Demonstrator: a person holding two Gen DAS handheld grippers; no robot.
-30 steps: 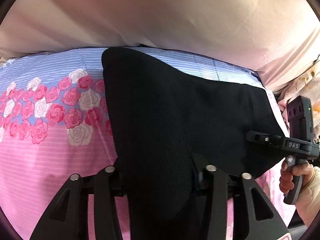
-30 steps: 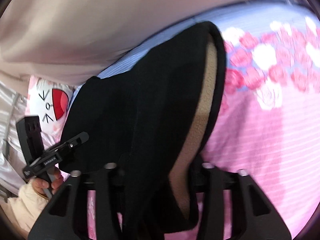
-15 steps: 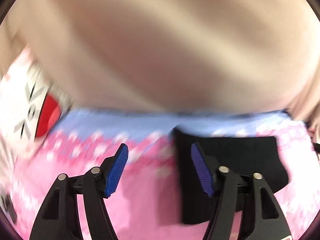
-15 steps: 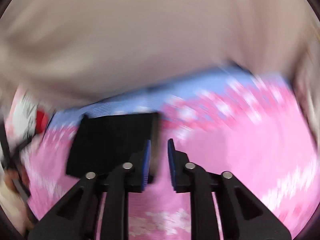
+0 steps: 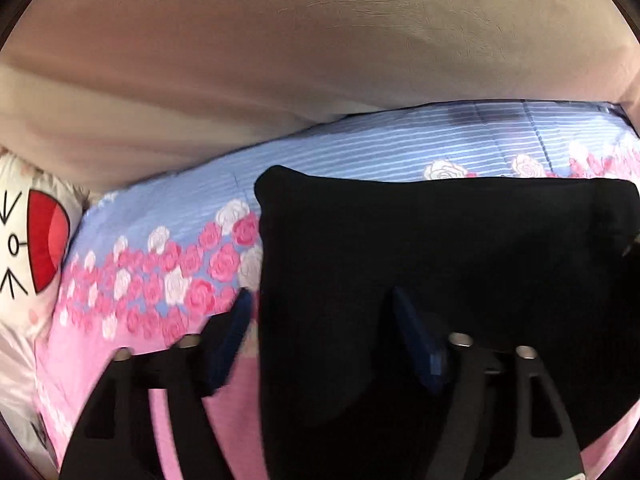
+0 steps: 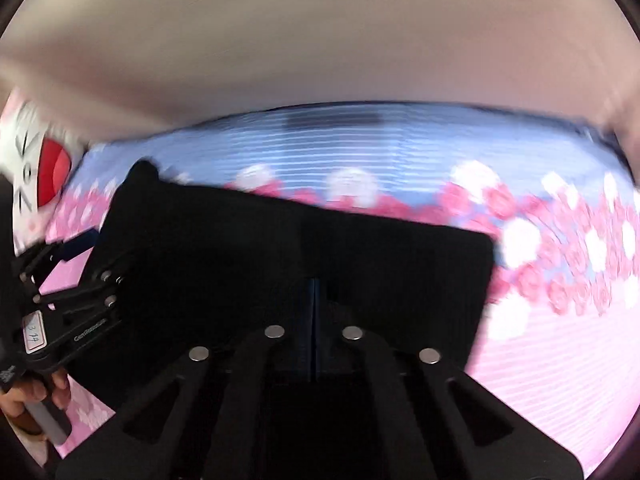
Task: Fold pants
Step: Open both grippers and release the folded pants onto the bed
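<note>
Both of your grippers have dropped back onto the black pants (image 5: 420, 264) after pulling clear of them half a second ago, when the folded bundle lay farther off on the bedsheet (image 5: 168, 272). Your left gripper (image 5: 320, 320) has its blue-padded fingers spread wide, and the left edge of the pants runs between them: one pad sits off the cloth over the sheet, the other over the black fabric. It grips nothing yet. Your right gripper (image 6: 314, 312) has its fingers drawn together with only a thin line between them, right over the near edge of the pants; whether any cloth is pinched in there cannot be told, since black hides against black.

As for progress, the pants (image 6: 288, 264) already lie as a compact, roughly rectangular stack with squared corners, so most of the folding looks done. What seems left is one more fold or a final tidy-up.

The fabric looks thick, matte and soft, with rounded edges where it doubles over. Under it, the sheet is smooth cotton, blue-striped at the far side, pink-striped nearer, with a band of printed roses. A white cartoon-face pillow (image 5: 28, 240) sits at the left.
</note>
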